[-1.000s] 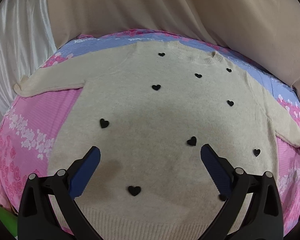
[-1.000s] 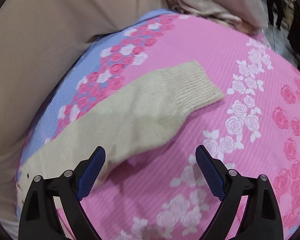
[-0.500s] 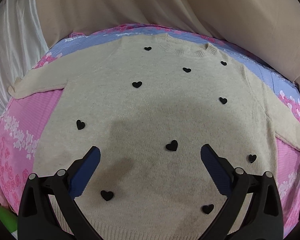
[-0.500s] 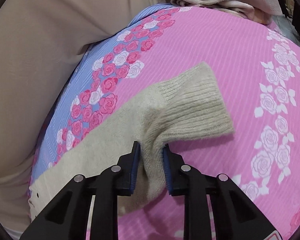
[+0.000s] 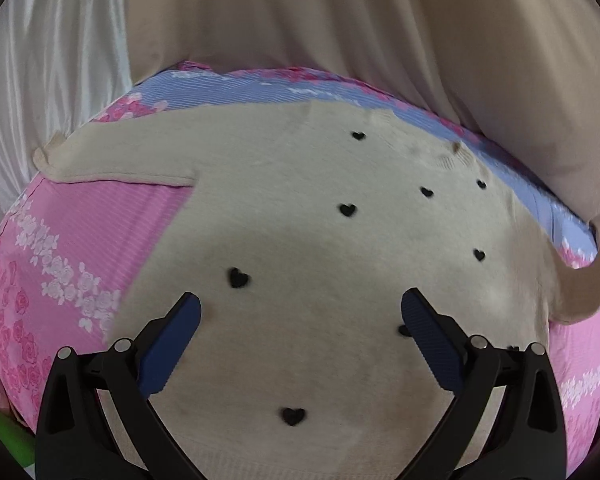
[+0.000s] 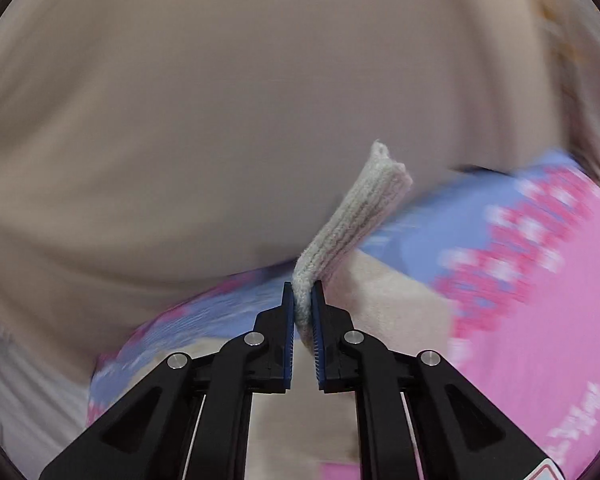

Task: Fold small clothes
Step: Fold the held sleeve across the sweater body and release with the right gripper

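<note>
A beige knit sweater (image 5: 320, 248) with small black hearts lies flat on a pink and blue floral bedspread (image 5: 80, 248). Its left sleeve (image 5: 112, 160) stretches out to the left. My left gripper (image 5: 300, 312) hovers open over the sweater's lower body, nothing between its blue pads. In the left wrist view the right sleeve (image 5: 580, 288) rises off the bed at the right edge. My right gripper (image 6: 302, 300) is shut on that sleeve's ribbed cuff (image 6: 356, 216), which sticks up past the fingertips, lifted above the bed.
A tan fabric backdrop (image 5: 340, 20) rises behind the bed, with white satin cloth (image 5: 40, 60) at the left. The bedspread's pink part (image 6: 540, 300) shows at the right in the right wrist view, blurred. A green patch (image 5: 4, 432) lies at the lower left corner.
My right gripper closed on the sleeve cuff and swung it up off the bed, rolling as it went. My left gripper drifted sideways over the sweater and stayed open.
</note>
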`<state>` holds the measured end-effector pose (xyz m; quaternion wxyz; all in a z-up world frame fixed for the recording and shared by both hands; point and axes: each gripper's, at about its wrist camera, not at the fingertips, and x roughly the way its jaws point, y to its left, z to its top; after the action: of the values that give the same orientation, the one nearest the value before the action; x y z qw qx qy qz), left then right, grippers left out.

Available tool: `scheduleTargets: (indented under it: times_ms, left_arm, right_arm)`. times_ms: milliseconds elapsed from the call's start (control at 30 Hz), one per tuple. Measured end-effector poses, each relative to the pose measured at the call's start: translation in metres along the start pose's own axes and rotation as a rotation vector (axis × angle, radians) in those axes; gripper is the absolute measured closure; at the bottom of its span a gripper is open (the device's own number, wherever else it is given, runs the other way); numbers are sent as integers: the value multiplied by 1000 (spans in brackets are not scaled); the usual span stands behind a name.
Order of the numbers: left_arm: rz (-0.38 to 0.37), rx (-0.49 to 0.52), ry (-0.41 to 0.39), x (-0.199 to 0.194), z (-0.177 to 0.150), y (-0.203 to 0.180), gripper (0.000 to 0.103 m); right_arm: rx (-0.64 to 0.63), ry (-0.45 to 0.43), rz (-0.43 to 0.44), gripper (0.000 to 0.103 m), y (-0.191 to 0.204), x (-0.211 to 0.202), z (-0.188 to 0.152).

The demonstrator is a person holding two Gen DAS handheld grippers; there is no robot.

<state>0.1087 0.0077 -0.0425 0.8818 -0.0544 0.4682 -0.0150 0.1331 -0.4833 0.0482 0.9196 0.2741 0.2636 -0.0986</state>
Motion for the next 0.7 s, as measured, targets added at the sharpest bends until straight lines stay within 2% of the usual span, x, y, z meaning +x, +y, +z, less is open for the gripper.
scheduleTargets:
  times_ms: [100, 167, 200, 267, 300, 333, 400, 467, 500, 533, 633, 700]
  left_arm:
    - [19, -34, -10, -3, 5, 30, 5]
    - [43, -62, -14, -3, 7, 55, 5]
    - [50, -72, -14, -2, 6, 64, 5]
    - [73, -91, 5, 1, 6, 84, 5]
    - [75, -95, 16, 3, 7, 92, 5]
    - [78, -97, 26, 4, 9, 100, 5]
    - [68, -95, 21, 3, 11, 112, 5]
    - [61, -88, 5, 2, 14, 119, 5]
    - [57, -85, 6, 4, 15, 119, 5]
    - [43, -79, 10, 7, 18, 117, 5]
    - [8, -34, -1, 13, 25, 100, 5]
    - [-23, -9, -4, 16, 29, 83, 5]
  right_arm:
    - [-156, 103, 111, 94, 102, 52, -36]
    - [-229, 210, 166, 94, 155, 97, -79]
    - [-266, 291, 192, 89, 178, 125, -108]
    - [-366, 416, 156, 88, 210, 169, -167]
    - [-407, 442, 121, 88, 217, 180, -186]
    - [-426, 453, 97, 88, 222, 183, -202]
    - [-398, 432, 112, 88, 216, 164, -213]
    - [-375, 411, 77, 81, 201, 139, -214]
    - [-363, 413, 60, 73, 188, 124, -213]
    - [-364, 415, 40, 67, 183, 112, -213]
    - [-371, 425, -82, 63, 143, 80, -208]
    - [-304, 404, -135, 60, 108, 58, -199]
